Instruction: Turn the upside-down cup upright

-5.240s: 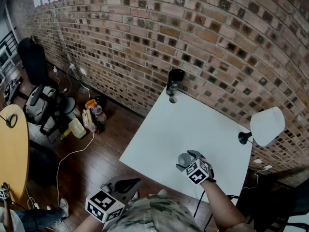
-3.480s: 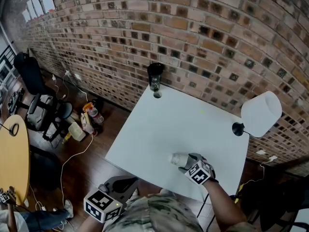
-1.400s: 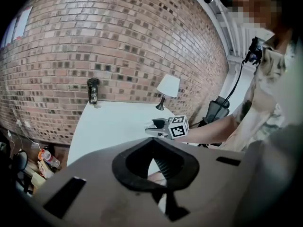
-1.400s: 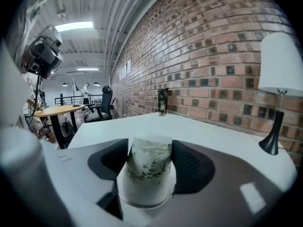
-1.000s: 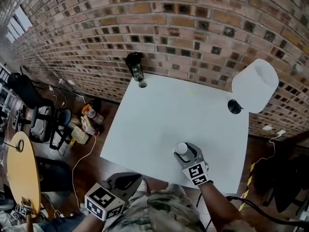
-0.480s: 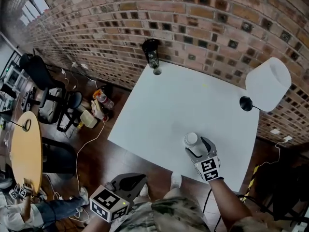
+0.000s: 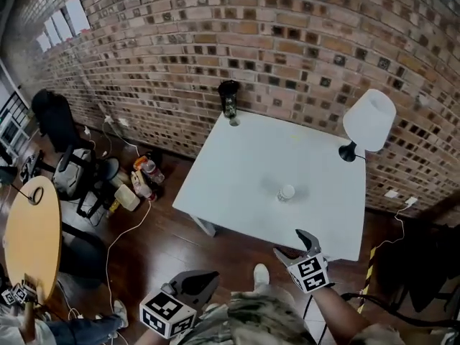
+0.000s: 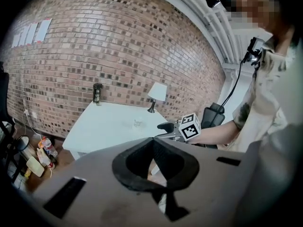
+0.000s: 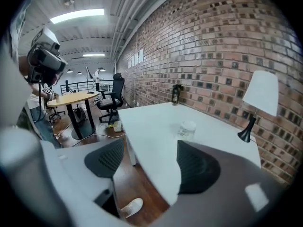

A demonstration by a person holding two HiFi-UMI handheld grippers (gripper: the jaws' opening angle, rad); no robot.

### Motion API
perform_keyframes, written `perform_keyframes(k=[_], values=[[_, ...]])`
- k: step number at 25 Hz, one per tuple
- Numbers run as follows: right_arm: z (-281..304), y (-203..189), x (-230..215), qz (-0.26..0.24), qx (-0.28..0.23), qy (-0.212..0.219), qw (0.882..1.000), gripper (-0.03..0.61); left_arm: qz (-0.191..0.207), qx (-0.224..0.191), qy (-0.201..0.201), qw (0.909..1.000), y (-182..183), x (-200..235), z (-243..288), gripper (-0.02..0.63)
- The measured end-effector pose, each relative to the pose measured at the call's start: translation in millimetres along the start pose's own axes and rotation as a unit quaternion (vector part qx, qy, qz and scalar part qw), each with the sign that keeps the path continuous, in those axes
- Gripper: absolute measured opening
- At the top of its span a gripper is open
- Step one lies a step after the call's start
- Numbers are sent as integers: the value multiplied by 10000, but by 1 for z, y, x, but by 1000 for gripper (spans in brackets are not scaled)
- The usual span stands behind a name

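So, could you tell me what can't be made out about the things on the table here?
Cup: too small in every view to see whether anything is inside.
Dark thing by the wall: too small in every view to name.
Lamp: stem hidden under the shade in the head view.

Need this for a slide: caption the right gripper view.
Open, empty right tool faces the clear cup standing on the white table.
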State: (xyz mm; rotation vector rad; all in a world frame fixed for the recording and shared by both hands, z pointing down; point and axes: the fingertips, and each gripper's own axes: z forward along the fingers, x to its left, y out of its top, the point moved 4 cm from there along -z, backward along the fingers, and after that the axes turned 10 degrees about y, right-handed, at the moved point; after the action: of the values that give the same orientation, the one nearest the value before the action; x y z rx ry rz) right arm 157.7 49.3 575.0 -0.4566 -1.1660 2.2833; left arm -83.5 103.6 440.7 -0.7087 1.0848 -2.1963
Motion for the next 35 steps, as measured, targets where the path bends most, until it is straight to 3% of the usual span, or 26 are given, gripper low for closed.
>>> perform_keyframes(k=[8, 13, 21, 30, 35], values=[[-99, -10, 180, 460, 312, 92, 9984, 348, -95, 59, -581, 9982, -87, -27, -106, 6], [-153, -14, 247, 468, 302, 308, 9980, 348, -84, -48, -578, 9983, -115, -47, -147, 6], [-246, -34, 287, 587, -128, 379, 9975, 348, -93, -29, -498, 9987, -141, -116, -175, 6], [-383, -121, 298, 738, -37, 406, 9964, 348, 44, -89, -836, 9965, -147, -294, -168, 6], [-418, -145, 313, 651, -115, 567, 9962, 345, 35, 43, -779, 9969, -176, -347, -186, 6]])
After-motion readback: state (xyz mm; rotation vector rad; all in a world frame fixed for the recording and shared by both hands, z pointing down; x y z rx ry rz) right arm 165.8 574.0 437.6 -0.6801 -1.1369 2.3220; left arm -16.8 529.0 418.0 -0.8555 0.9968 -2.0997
